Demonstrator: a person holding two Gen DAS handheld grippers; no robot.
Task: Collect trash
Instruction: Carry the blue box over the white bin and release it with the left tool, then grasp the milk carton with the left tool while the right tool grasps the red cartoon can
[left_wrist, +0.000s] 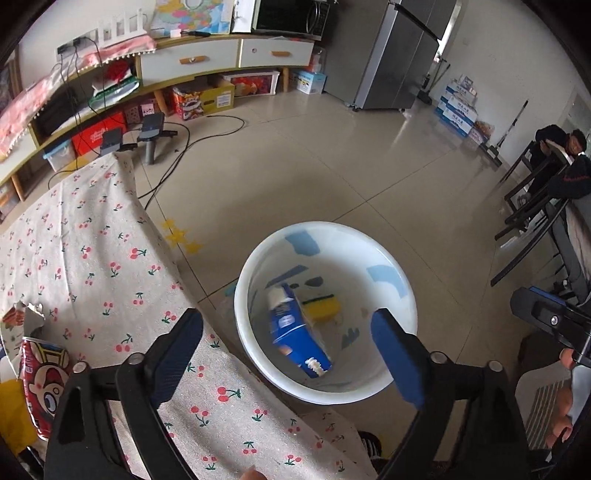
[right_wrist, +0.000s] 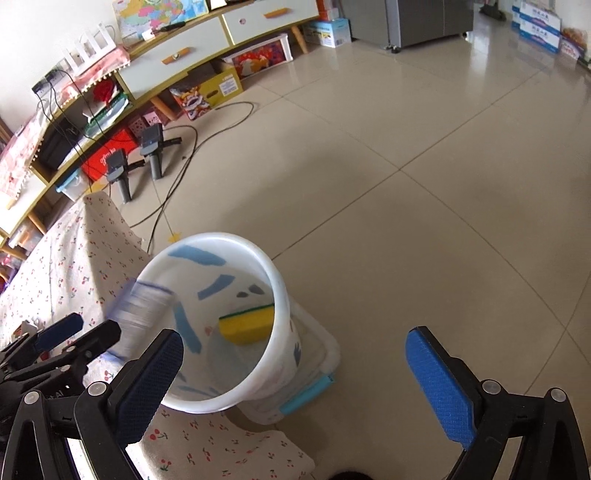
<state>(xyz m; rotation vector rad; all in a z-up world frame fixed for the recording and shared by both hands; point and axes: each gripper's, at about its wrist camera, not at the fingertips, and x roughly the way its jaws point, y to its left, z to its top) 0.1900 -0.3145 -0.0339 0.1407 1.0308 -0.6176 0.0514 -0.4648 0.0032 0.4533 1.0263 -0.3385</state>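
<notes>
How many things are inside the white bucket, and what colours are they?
Blue cardboard carton: 1
Yellow sponge with a green top: 1
Total inside the white plastic bucket: 2

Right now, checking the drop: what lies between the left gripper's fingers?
In the left wrist view, the open left gripper frames the white bin, blue carton inside.
</notes>
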